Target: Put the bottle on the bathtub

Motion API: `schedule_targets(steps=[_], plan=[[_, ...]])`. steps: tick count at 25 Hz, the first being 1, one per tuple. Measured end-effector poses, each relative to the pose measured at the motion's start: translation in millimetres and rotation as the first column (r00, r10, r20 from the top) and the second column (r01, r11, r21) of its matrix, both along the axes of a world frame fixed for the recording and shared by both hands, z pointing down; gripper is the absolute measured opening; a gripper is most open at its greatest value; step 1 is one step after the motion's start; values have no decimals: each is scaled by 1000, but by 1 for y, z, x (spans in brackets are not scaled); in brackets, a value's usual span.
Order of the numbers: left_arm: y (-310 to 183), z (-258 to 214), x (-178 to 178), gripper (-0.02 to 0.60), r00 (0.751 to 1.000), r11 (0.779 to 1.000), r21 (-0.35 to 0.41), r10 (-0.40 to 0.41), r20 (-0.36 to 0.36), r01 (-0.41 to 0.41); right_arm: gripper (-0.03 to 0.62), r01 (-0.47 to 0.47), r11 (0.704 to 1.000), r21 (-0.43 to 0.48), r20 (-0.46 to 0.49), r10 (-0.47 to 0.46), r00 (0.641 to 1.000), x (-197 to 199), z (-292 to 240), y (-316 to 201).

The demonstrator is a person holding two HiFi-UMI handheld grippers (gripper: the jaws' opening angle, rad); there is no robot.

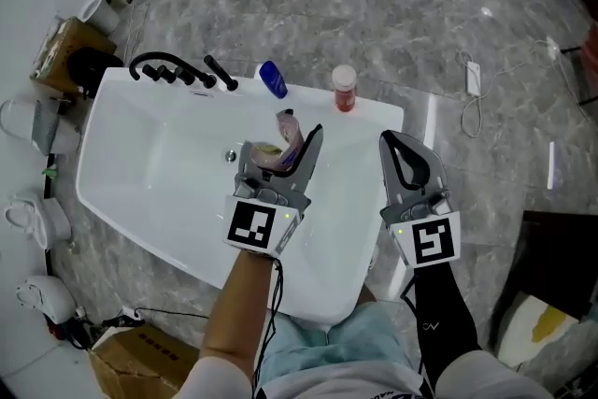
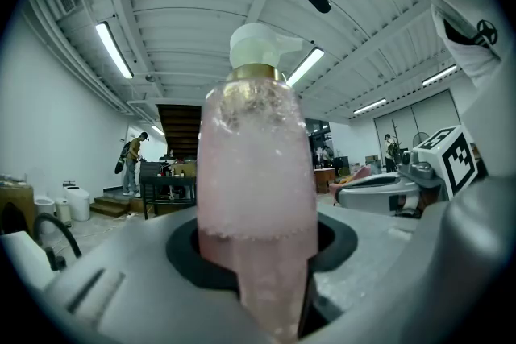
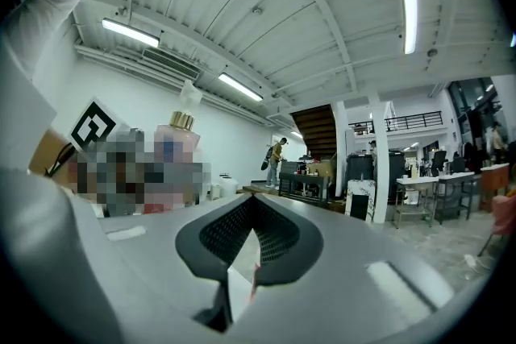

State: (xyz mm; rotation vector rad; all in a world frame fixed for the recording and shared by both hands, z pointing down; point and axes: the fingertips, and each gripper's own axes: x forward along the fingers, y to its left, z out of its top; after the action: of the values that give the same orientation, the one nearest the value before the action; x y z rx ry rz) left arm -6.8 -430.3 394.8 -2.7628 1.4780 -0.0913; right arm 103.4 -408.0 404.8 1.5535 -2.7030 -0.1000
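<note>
- The white bathtub [image 1: 140,163] is filling the middle of the head view, sitting on a grey marbled floor.
- The left gripper [image 1: 283,145] is hovering over the tub's basin, its jaws clamping the lower body of a pink pump bottle [image 2: 256,197].
- The right gripper [image 1: 392,143] is hanging just beside the tub's right edge, its jaws pressing together at the tips with nothing between them.
- The black faucet set [image 1: 163,68] is standing on the tub's far rim, towards the left.
- The pink pump bottle, with its white pump head and gold collar, is being held above the basin, touching neither basin nor rim.
- A red bottle with a white cap [image 1: 344,90] is standing on the far rim.
- A blue bottle [image 1: 273,78] is resting on the same rim, between faucet and red bottle.
</note>
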Motion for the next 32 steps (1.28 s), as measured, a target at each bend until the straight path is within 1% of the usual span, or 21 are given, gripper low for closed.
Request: schedule_targets(steps=[2,7,10,12,15,18,23,27,32], plan=[[-10,13,-3,190,1000,1000,2,1,-11,-1,29,-14,1000,-6,-1,14,1000,-1,12,-9],[-46,54,-14,190,1000,1000,17,-4,4,4,29,-46,999,-24,1,46,999,-7,44,-31],[-66,82,-17,190,1000,999,40,12,-5,-12,29,-37,998,-44,-31,36,999,-6,68,-40],[-80,103,-20,190,999,998,48,28,-17,-27,29,-29,999,-32,-45,28,999,-9,82,-47],[-104,135,-24,190,998,998,41,45,-35,-43,29,-27,1000,-3,-27,27,999,-13,100,-61],[-125,163,-24,190,998,999,35,33,-51,-31,29,-16,1000,-15,-39,15,999,-14,126,-69],[-153,203,-17,190,999,1000,15,8,-51,-7,29,-17,999,-51,12,18,1000,-17,155,-65],[-172,225,-15,190,997,1000,18,-20,-72,22,29,-15,995,-94,13,16,1000,-14,181,-55],[-196,244,-11,190,995,999,10,-49,-84,50,29,-12,991,-134,14,14,1000,-8,199,-48]])
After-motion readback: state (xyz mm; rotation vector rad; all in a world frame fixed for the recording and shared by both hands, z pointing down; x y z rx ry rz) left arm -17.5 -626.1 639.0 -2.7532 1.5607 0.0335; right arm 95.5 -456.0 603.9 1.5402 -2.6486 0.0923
